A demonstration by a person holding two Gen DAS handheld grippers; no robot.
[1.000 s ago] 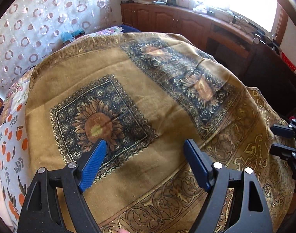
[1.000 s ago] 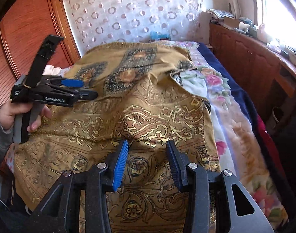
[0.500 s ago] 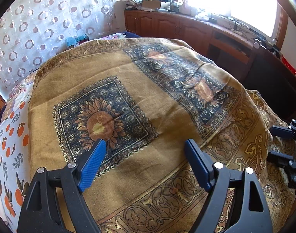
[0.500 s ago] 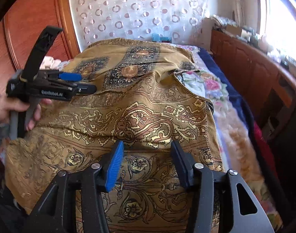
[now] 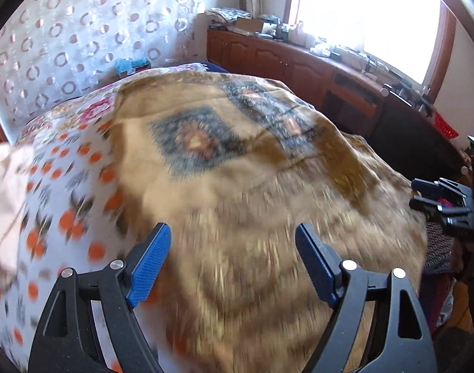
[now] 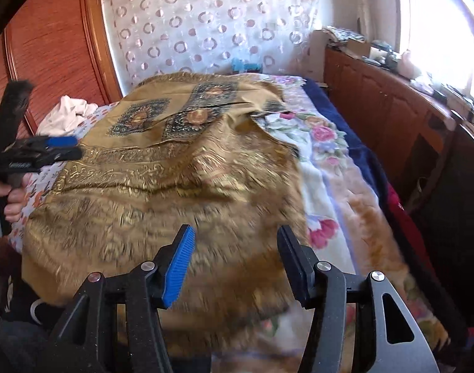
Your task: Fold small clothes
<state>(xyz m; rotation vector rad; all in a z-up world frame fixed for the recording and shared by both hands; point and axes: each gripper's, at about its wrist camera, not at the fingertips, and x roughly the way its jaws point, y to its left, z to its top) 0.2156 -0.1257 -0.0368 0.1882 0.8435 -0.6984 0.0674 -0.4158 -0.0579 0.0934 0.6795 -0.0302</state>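
Observation:
A golden-brown cloth [image 5: 237, 171] with dark sunflower squares lies spread over the bed, and its near part is blurred by motion. My left gripper [image 5: 232, 233] hovers open above the cloth's near left part with nothing between its blue pads. In the right wrist view the same cloth [image 6: 174, 186] fills the middle. My right gripper [image 6: 235, 233] stands open over its near right edge, holding nothing. The left gripper [image 6: 62, 147] shows at the far left of that view, held by a hand. The right gripper [image 5: 423, 194] shows at the right edge of the left wrist view.
A sheet with orange dots [image 5: 66, 186] lies left of the cloth, and a pale crumpled garment [image 6: 69, 113] sits beyond it. A floral blanket [image 6: 324, 161] covers the bed's right side. Wooden cabinets [image 6: 392, 108] run under the window, and a wooden panel [image 6: 50, 46] stands at the left.
The left gripper has swung left, bringing the orange-dotted sheet and pale garment into its view. The right gripper's jaws have widened and it has shifted over the cloth's near right edge.

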